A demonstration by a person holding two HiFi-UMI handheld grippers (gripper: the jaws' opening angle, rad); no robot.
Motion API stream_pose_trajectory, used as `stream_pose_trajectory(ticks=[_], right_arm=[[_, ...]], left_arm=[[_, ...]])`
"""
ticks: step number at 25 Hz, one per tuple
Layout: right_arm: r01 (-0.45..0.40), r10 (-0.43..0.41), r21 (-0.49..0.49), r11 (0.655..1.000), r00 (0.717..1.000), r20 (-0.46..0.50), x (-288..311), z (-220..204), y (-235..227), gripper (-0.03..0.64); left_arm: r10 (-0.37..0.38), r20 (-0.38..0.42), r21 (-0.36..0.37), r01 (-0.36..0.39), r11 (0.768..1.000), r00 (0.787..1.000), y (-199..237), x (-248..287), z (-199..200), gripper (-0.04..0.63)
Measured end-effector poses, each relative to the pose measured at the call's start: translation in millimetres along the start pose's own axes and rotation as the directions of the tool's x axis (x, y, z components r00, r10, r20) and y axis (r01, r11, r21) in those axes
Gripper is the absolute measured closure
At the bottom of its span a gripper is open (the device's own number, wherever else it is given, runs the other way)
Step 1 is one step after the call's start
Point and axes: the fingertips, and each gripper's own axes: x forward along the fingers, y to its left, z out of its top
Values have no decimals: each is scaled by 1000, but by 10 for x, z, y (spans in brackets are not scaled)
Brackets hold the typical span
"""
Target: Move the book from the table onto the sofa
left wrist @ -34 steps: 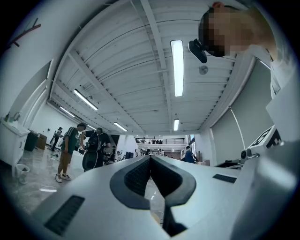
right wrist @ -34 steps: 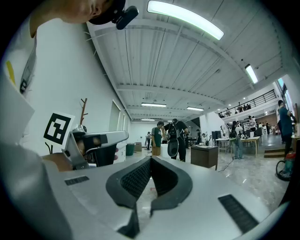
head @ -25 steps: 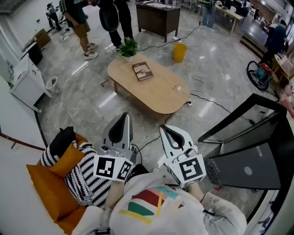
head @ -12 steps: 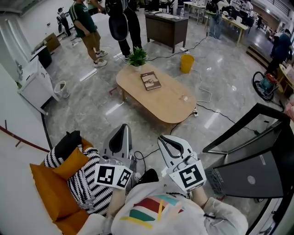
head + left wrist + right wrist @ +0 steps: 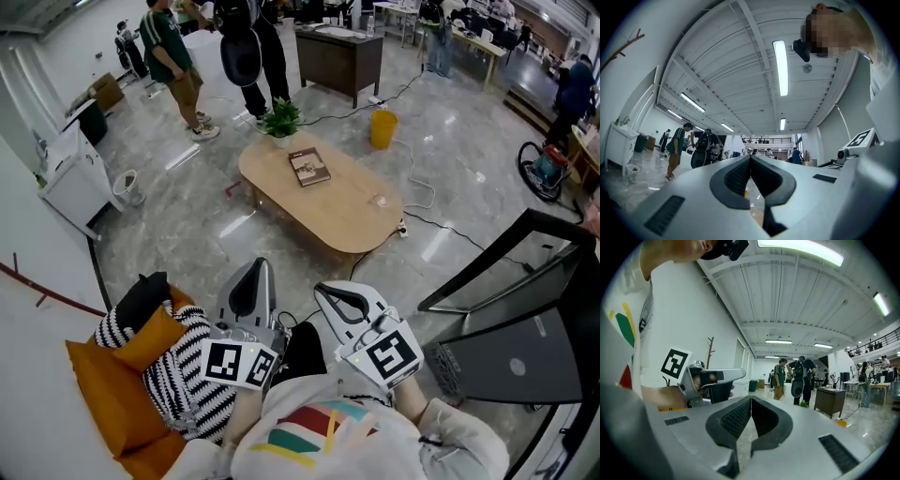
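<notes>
Head view: the book (image 5: 308,166) lies flat on the oval table (image 5: 352,216), upper middle of the frame, near the potted plant (image 5: 282,117) at the far end. It is well apart from both tongs, so the carry has not begun. The left gripper (image 5: 253,274) and right gripper (image 5: 326,292) sit side by side at lower centre, close to the person's chest, both aimed toward the table (a ready pose, I judge, before walking over). The sofa (image 5: 98,403), orange with a striped cushion (image 5: 183,370), is at lower left, cut off by the frame edge, so its free seat cannot be judged.

Left gripper view: the jaws are pressed together with nothing between them. The tongs tilt slightly up, so ceiling fills most of the frame. The book is not visible here (the gripper's own body blocks the lower frame).

Right gripper view: these jaws also meet, empty. The left gripper's marker cube (image 5: 675,363) shows at middle left. Table and book lie out of sight, and the far people are too small to read.
</notes>
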Motion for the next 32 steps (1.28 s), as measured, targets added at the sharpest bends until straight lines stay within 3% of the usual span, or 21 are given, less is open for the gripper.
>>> stream_pose_trajectory(ticks=[3,6,10,15,21,27,32], right_arm=[[28,-26,67,997,999,-32,28,-143,-58,606],[140,-137,95,986,990,-39,57,-243,-358,606],[282,-267,193,940,958,-99,-39,-400,-760,606],[358,-351,358,862,932,-87,119,-499,-1276,606],[340,-326,291,894,941,-95,762,-560,-1570,606],[317,-287,336,887,948,-135,1630,-601,-1955,606],[344,-318,341,875,939,-131,2407,-396,-2482,606]], left_arm=[[-1,-15,-37,1,999,1000,53,80,-125,589],[-41,5,-49,41,998,999,113,354,-169,589],[-124,28,-72,125,990,992,17,644,-163,589],[-126,-7,-75,125,989,992,206,989,-353,589],[-51,-22,-87,49,995,998,858,1337,-576,589],[-25,-52,-121,19,992,998,1625,1946,-728,589],[-61,-69,-127,51,991,996,2270,2639,-645,589]])
